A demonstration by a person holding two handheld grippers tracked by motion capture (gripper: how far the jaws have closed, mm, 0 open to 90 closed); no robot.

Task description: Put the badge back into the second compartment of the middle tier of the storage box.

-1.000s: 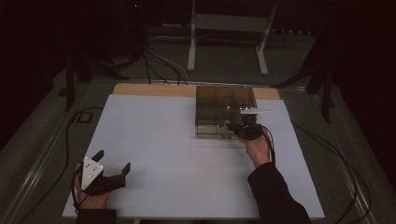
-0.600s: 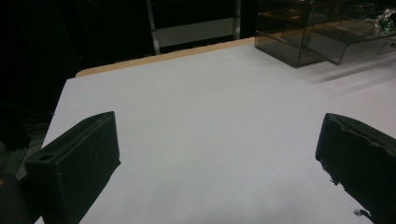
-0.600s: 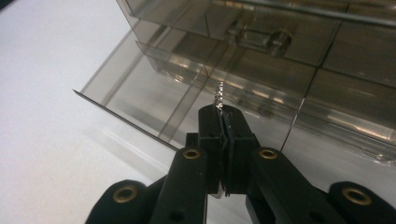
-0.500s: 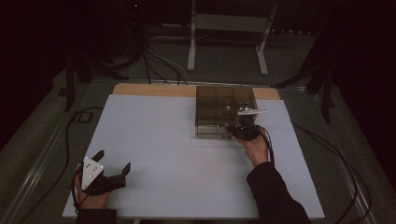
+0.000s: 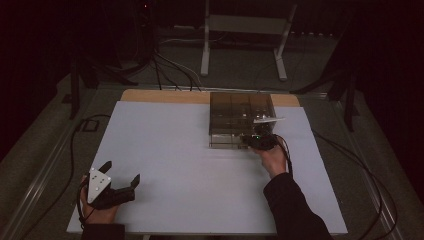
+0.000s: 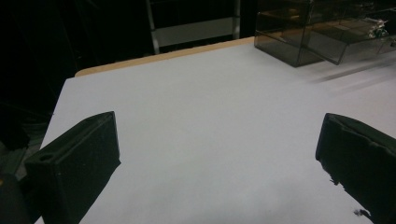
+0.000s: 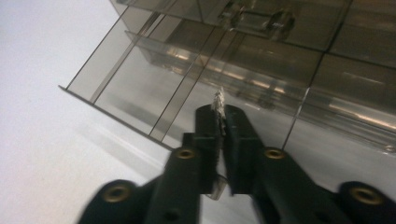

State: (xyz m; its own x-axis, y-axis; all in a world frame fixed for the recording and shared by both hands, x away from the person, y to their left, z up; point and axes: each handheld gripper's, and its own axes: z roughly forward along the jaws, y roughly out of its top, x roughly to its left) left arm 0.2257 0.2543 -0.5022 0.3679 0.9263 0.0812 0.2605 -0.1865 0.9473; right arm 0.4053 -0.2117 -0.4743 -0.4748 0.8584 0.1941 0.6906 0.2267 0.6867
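Left gripper (image 5: 119, 181) is parked at the near-left corner, jaws wide, nothing in them. Over on the right, the right gripper (image 7: 221, 122) pinches a small glittery piece (image 7: 218, 100), jaws just easing open, above the pulled-out drawer (image 7: 140, 93) of the smoky organizer box (image 5: 241, 119). Drop-off looks unfinished; the drawer's still open.

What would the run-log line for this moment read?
left gripper: open, idle on table | right gripper: jaws just opening, thin silvery piece between them | at smoked clear drawer box
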